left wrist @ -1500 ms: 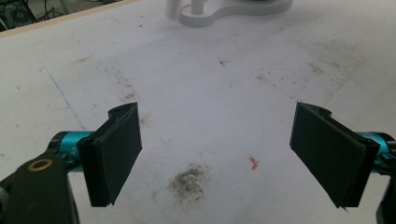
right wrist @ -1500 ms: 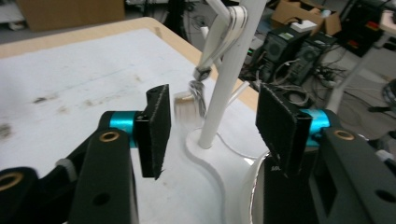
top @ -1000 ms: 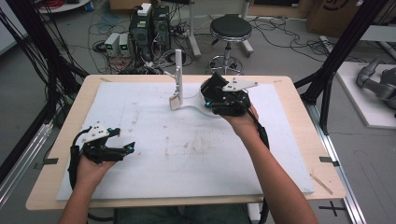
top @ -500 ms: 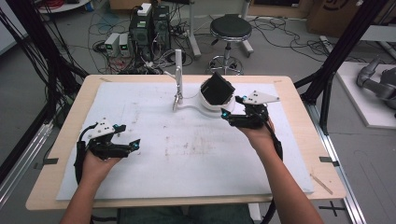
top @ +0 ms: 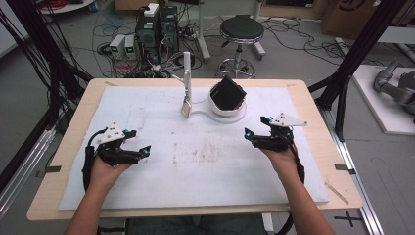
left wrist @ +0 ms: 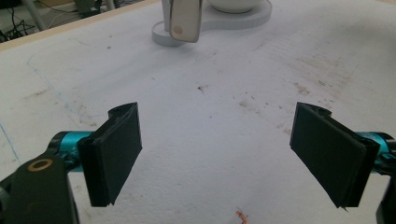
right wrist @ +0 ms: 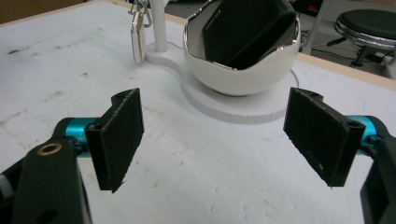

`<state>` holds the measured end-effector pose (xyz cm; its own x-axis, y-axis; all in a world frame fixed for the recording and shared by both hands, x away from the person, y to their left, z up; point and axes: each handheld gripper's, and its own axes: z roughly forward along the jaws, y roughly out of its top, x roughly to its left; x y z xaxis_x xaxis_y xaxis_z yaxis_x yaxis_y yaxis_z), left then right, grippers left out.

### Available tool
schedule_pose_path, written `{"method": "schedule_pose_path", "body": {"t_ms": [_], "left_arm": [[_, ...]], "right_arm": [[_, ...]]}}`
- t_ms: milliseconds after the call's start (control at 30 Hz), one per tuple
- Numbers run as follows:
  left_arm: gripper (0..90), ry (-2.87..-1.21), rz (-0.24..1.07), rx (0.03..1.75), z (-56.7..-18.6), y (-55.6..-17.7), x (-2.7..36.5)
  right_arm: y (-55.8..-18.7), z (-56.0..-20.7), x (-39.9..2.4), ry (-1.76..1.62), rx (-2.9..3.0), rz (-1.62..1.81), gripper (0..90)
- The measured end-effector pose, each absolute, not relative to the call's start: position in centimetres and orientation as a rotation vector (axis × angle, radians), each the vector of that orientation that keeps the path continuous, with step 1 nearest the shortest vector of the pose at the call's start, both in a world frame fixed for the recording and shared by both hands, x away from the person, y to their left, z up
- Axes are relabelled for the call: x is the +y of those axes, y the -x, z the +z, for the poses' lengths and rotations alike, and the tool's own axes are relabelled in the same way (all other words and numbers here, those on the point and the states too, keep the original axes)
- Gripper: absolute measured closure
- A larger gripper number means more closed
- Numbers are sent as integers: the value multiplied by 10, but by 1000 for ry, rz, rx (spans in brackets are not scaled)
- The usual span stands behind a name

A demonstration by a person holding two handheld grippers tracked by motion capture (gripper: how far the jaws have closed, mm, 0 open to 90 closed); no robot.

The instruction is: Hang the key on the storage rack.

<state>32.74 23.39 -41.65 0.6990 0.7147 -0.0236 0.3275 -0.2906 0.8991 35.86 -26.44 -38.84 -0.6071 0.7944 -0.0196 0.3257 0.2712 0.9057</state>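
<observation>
The left gripper (top: 139, 152), a black hand-held tool with teal fittings, rests low over the left part of the table with its jaws spread wide and nothing between them; its own view shows bare white sheet between the two black pads (left wrist: 116, 151). The right gripper (top: 250, 136), of the same make with a grey three-cornered plate on top, sits over the right part of the table, jaws likewise wide and empty. Each is held in a hand whose forearm comes in from the bottom edge, cut off by the frame.

Beyond the right gripper stands a white rounded bowl (right wrist: 243, 74) on a flat white base (right wrist: 219, 107); a black wallet-like thing (right wrist: 245, 30) stands tilted inside it, its lower part hidden by the bowl's wall. Just beside the bowl, on the same base, rises a thin white post (top: 186, 66) with a small pale tag (left wrist: 185, 21) hanging from it; what the tag is cannot be made out.

The stained white foam sheet (top: 205, 161) covers most of the light wooden table (top: 313, 98), leaving a bare rim all round. The middle and front of the sheet lie open between the grippers. Past the far edge are a black round stool (top: 241, 27), computer cases (top: 156, 24) and tangled cables on a grey floor.
</observation>
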Motion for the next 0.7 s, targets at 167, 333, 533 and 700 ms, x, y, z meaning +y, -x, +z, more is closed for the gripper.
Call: {"method": "schedule_pose_path", "body": {"t_ms": [167,333,533,700], "left_arm": [[166,-1891,471,805,-417,-328,232],[166,-1891,473,799,-417,-329,231],[166,-1892,475,798,-417,-329,231],[166,-1900,474,792,-417,-329,230]], "right_arm": [[-356,-398,-273,-1041,2069,1288,204],[-355,-403,-280,-1067,2062,1278,204],[-353,-405,-281,-1073,2059,1281,204],[-354,-406,-281,-1072,2068,1273,204]]}}
